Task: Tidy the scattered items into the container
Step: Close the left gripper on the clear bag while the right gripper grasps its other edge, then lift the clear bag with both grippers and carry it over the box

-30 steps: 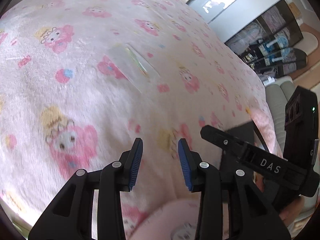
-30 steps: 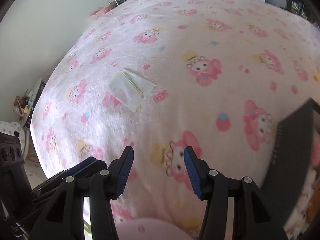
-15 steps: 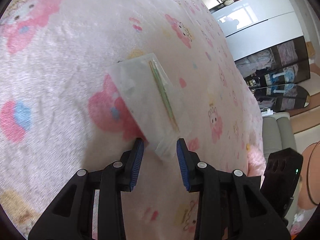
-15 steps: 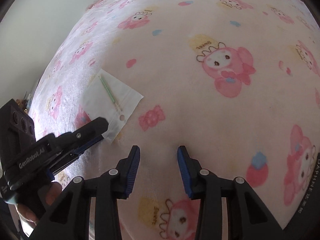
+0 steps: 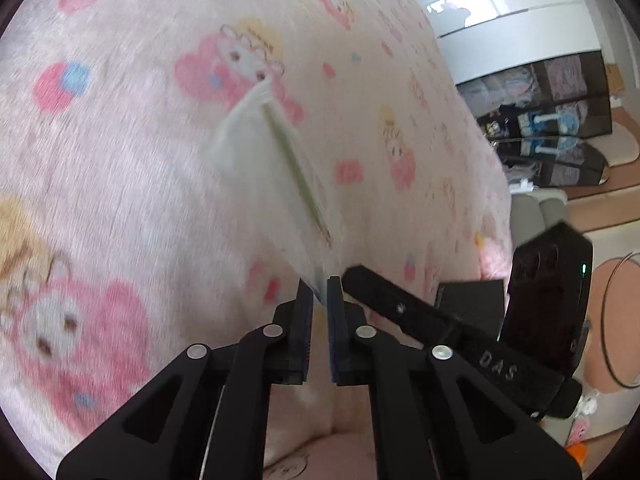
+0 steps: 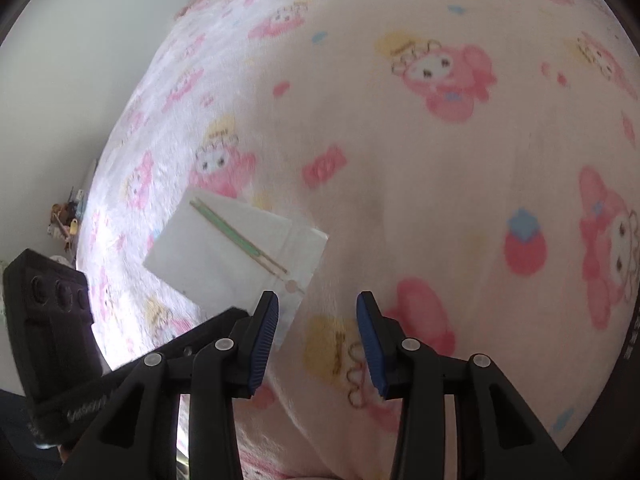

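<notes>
— What's changed with the clear zip bag (image 5: 276,184)?

— I've got its corner pinched in my left gripper (image 5: 319,300) now; half a second ago it lay flat on the pink blanket (image 5: 120,168). It's translucent, with a green seal strip, at frame centre.

— The other tongs?

— My right gripper (image 6: 316,316) is spread apart, bottom centre, holding nothing.

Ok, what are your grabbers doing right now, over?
Left gripper shut on clear bag corner, bag lifted off pink blanket. Right gripper open, empty. Nothing blocking.
</notes>
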Tool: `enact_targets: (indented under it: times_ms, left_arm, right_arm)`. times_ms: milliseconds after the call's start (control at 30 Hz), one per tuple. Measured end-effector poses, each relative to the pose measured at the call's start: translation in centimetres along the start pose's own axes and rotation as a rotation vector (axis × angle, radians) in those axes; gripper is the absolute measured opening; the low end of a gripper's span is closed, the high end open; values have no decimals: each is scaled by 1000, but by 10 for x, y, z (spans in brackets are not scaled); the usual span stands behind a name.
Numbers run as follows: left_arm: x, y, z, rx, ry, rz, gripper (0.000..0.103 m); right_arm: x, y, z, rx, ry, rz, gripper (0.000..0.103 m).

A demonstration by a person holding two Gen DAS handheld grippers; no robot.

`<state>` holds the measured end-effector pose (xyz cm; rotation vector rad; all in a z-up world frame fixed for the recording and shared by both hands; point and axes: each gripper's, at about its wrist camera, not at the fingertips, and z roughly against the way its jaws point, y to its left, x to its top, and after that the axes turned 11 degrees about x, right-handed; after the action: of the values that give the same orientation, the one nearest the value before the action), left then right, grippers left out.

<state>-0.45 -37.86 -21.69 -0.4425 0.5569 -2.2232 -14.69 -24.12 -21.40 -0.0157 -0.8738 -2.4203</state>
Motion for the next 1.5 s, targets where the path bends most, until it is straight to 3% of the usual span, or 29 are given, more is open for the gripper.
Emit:
enact_targets:
  times_ms: [67, 167, 300, 333, 400, 467, 533, 700, 733, 767, 800, 867, 933, 1033, 1133, 1167, 1200, 1233, 1300, 1500]
  left_arm:
    - [-1, 7, 6, 28, -38, -7, 42]
    - [8, 30, 19, 80, -86, 40, 42]
    - [31, 45, 30, 134, -181, 65, 42]
    - [37, 45, 28, 154, -191, 59, 40]
    - [47, 42, 16, 197, -171, 43, 23]
    - [46, 32, 10, 217, -156, 19, 14]
    - [37, 21, 11, 217, -144, -13, 9]
    - [2, 3, 10, 165, -49, -92, 9]
    - [-3, 2, 10, 161, -27, -110, 11]
    - [-5, 2, 10, 161, -19, -110, 20]
    - [-5, 4, 11, 165, -22, -103, 33]
    - [-1, 11, 15, 173, -51, -74, 35]
    - [3, 18, 17, 174, -66, -44, 35]
    - [8, 23, 8, 182, -44, -22, 35]
    - [7, 24, -3, 203, -10, -21, 27]
    - [5, 23, -1, 204, -15, -31, 25]
    - [4, 21, 1, 201, -17, -38, 23]
    - [1, 19, 4, 208, -26, -45, 23]
    - [-2, 17, 8, 210, -33, -58, 17]
    - [-19, -2, 30, 165, -57, -106, 17]
  right_arm:
    - [-4, -2, -5, -17, 15, -14, 39]
    - [2, -3, -13, 5, 49, -34, 48]
    - [15, 1, -30, 30, 99, -8, 49]
    - [18, 2, -34, 45, 104, -2, 49]
    - [21, 0, -42, 61, 124, -3, 49]
    - [22, -1, -40, 66, 109, 2, 26]
    - [22, -2, -33, 74, 84, 6, 13]
    - [26, -7, -10, 35, -12, 5, 11]
    - [27, -7, -7, 34, -21, 6, 11]
    - [28, -8, -6, 36, -24, 2, 11]
    - [27, -8, -7, 42, -19, -3, 12]
    - [26, -13, -9, 54, 22, -8, 23]
    - [23, -22, -11, 70, 51, -7, 46]
    - [18, -24, -22, 105, 75, 11, 56]
    - [14, -19, -27, 83, 86, 54, 56]
    - [11, -16, -26, 74, 87, 66, 45]
    - [9, -14, -24, 71, 93, 63, 26]
    - [6, -13, -21, 77, 99, 59, 18]
    - [0, -9, -11, 59, 81, 77, 13]
    - [-30, 16, 44, 91, -23, 143, 10]
